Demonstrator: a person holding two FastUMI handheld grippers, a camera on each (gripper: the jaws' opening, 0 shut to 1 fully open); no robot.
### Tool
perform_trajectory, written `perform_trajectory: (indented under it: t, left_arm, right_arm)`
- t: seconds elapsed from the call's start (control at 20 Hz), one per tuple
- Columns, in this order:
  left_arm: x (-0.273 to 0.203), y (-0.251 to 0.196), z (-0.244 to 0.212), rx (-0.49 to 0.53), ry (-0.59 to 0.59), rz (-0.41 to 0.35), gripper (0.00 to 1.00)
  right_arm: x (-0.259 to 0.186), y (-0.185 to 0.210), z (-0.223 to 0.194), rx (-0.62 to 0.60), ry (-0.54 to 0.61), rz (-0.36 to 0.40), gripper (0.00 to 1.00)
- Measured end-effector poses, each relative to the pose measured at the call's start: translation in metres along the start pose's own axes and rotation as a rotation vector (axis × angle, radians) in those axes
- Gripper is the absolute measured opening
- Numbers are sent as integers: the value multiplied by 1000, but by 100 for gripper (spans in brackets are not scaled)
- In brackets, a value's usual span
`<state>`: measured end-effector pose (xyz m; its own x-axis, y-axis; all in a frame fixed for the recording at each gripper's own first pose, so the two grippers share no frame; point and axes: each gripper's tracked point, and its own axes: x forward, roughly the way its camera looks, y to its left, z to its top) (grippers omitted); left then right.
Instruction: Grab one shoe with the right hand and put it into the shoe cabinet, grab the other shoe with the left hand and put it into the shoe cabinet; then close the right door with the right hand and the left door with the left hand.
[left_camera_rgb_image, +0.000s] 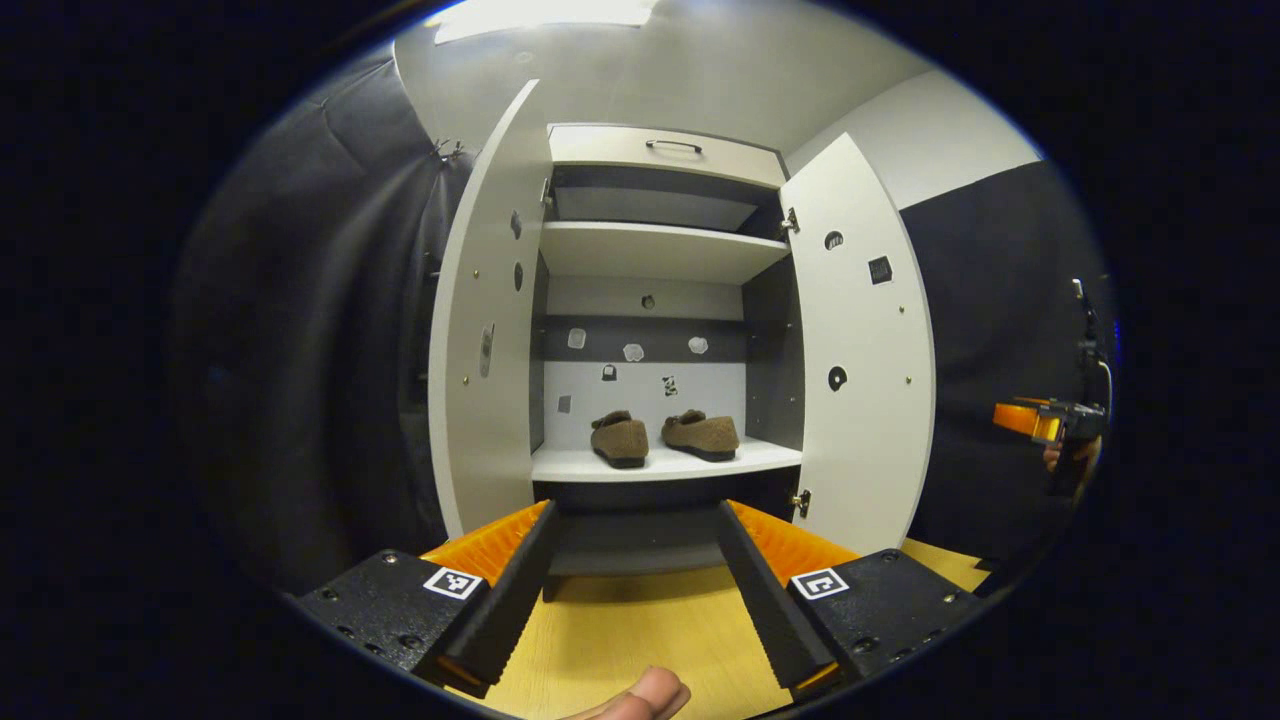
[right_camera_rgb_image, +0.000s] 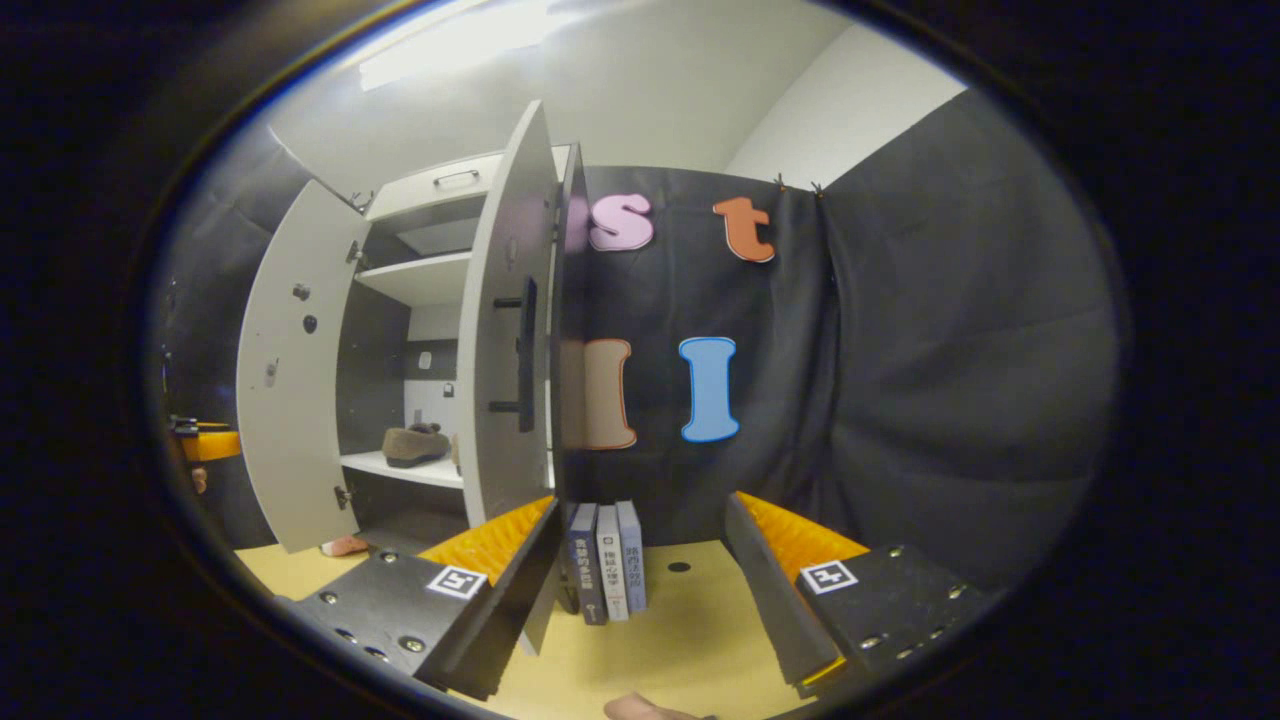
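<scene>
Shoes (left_camera_rgb_image: 660, 437) on shelf, beyond parted jaws

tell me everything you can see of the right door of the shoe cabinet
The right door is a tall white panel, laminate by the look, swung wide open on hinges at its inner edge. Its inner face shows small dark round marks and screws. In the right gripper view a long black bar handle sits on its outer face. Nothing touches it.

Two shoes (left_camera_rgb_image: 663, 437) sit side by side on the lower shelf (left_camera_rgb_image: 664, 462) inside the shoe cabinet (left_camera_rgb_image: 662, 250), between its swung-out left door (left_camera_rgb_image: 487, 330) and right door (left_camera_rgb_image: 866, 350), with what look like books (right_camera_rgb_image: 606, 560) standing on the tabletop (right_camera_rgb_image: 690, 640) just right of the cabinet.
</scene>
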<state>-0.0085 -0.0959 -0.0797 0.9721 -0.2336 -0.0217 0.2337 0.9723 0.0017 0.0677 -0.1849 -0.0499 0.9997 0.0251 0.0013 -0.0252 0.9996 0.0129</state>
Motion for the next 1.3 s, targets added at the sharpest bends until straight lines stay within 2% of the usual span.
perform_trajectory:
  t: [0.2, 0.35, 0.45, 0.65, 0.85, 1.05, 1.1, 1.15, 1.2, 1.3]
  left_arm:
    - [-18, -4, -9, 14, -2, -23, 96]
    - [-28, -5, -9, 23, -19, -40, 96]
    - [-31, -2, -9, 28, -25, -43, 96]
    - [-36, 13, -11, 20, -30, -25, 94]
    - [-41, 27, -13, 14, -31, -10, 96]
    - [-43, 42, -18, -7, -27, -6, 94]
    - [-44, 42, -17, -20, -27, -17, 96]
    - [-46, 45, -17, -33, -27, -18, 96]
    - [-47, 50, -16, -41, -30, -15, 96]
    - [-49, 57, -11, -40, -45, -6, 96]
  right_arm:
    - [45, -9, 13, 3, 41, 36, 98]
    - [77, -14, 24, -15, 70, 25, 96]
    - [93, -12, 32, 15, 79, 23, 98]
    - [118, -8, 39, 31, 92, 16, 98]
    - [130, 22, 39, 29, 103, 49, 98]
    - [131, 51, 48, -37, 86, 83, 98]
    - [137, 52, 47, -62, 80, 66, 98]
    - [131, 53, 51, -76, 75, 57, 92]
    - [129, 54, 52, -80, 77, 49, 94]
    - [128, 60, 52, -78, 77, 46, 92]
